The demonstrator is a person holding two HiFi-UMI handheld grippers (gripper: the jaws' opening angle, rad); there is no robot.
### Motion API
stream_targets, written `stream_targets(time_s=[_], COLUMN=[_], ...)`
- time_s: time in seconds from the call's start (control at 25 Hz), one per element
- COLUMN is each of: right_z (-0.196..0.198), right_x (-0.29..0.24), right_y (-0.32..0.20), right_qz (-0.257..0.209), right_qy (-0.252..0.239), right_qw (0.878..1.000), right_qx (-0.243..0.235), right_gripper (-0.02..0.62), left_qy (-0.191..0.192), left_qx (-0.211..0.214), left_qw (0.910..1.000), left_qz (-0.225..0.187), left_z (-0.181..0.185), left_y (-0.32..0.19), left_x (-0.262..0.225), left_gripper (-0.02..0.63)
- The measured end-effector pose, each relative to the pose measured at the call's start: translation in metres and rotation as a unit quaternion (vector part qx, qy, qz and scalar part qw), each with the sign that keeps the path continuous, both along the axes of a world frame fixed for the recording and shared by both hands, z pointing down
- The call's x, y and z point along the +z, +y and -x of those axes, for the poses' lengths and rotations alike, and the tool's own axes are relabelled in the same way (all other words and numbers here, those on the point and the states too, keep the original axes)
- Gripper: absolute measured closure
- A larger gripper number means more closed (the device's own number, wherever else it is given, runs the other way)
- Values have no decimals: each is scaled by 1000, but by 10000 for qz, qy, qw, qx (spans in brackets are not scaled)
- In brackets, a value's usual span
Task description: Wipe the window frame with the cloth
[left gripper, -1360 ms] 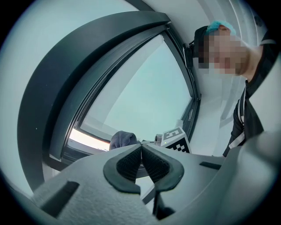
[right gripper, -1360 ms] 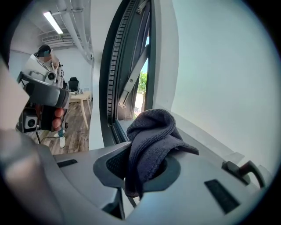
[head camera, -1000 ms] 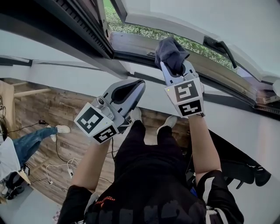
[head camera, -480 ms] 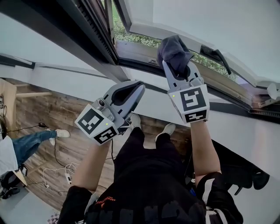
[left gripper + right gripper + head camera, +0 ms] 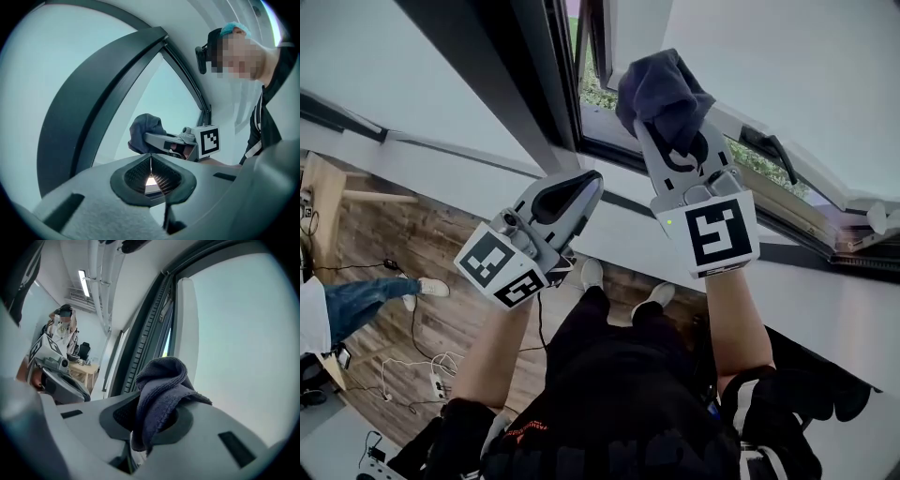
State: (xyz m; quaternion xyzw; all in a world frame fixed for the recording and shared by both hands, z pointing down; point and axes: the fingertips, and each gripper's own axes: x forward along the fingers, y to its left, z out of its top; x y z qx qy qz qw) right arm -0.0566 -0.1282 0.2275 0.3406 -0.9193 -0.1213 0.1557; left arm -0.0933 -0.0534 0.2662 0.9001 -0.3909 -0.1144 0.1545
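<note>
Head view, and we see the window frame (image 5: 534,84) swing closer. Over the last second our right gripper (image 5: 675,127) has carried the cloth (image 5: 661,89) off the bottom rail (image 5: 797,217) and up to the frame's corner, beside the white upright (image 5: 628,37). Its jaws are clamped on that cloth, so we judge the wipe is turning onto the upright. Our left gripper (image 5: 592,180) hangs below the frame, jaws together, empty.

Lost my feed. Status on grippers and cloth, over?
Right gripper shut on cloth, up by window frame. Left gripper shut, empty. Nothing blocking.
</note>
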Motion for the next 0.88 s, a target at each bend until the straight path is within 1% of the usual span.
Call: stream_targets(time_s=[0.12, 0.4, 0.6, 0.88], right_z=[17, 42, 56, 63], right_x=[-10, -28, -42, -30], right_y=[2, 5, 5, 2], right_qz=[-70, -290, -483, -386], right_qy=[-32, -192, -245, -247], right_qw=[9999, 9984, 9970, 9974], right_qx=[-147, -442, -548, -556], right_gripper=[541, 541, 541, 541], left_qy=[-8, -29, -24, -7], left_qx=[-121, -311, -384, -404], left_qw=[9999, 9993, 9989, 9990], left_qz=[-70, -224, -253, -170], left_z=[13, 26, 32, 36], left_y=[1, 0, 0, 1], left_x=[-7, -19, -20, -11], left_gripper=[584, 584, 586, 584])
